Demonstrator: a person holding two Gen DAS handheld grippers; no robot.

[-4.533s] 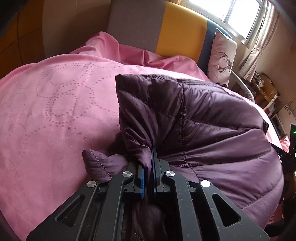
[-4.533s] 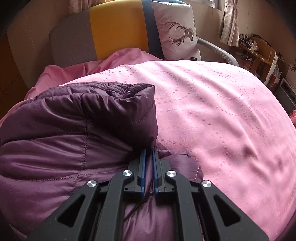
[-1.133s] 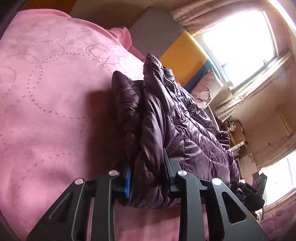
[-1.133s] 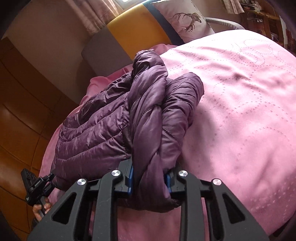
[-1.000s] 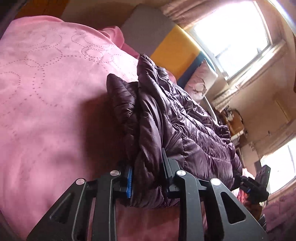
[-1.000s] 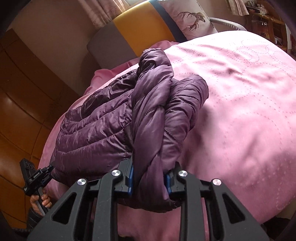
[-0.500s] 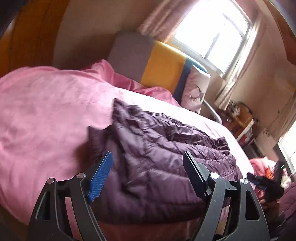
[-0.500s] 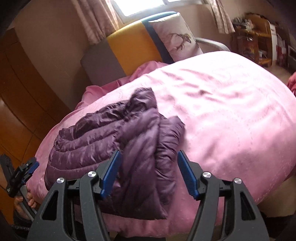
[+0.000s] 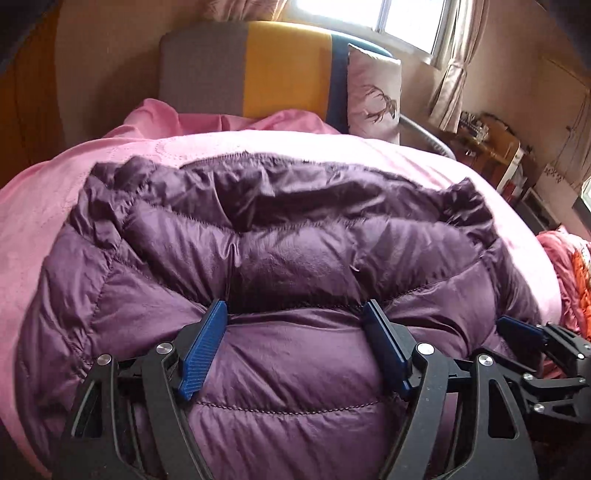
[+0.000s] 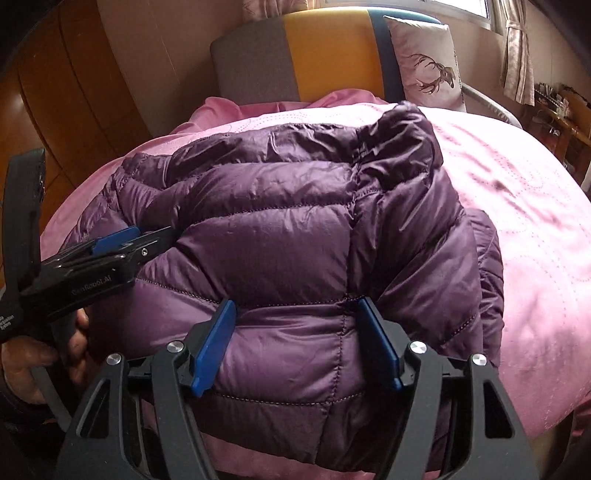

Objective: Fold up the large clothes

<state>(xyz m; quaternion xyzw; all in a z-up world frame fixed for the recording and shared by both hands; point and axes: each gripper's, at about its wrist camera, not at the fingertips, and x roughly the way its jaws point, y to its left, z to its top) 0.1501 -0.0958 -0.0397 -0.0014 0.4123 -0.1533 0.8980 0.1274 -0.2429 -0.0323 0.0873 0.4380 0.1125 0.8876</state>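
Both grippers, left gripper (image 9: 295, 347) and right gripper (image 10: 297, 341), gape wide over the folded purple jacket (image 9: 288, 236), right still opening.

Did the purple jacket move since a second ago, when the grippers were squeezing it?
Yes. The purple jacket was bunched upright beside the yellow headboard; now it lies flat, spread wide below it on the pink blanket.

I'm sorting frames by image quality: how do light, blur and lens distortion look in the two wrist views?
Left wrist: window blown out, far jacket edge smeared, bed bulging from the fisheye. Right wrist: sharper, soft sheen on the quilting, dark corners, wardrobe bowed.
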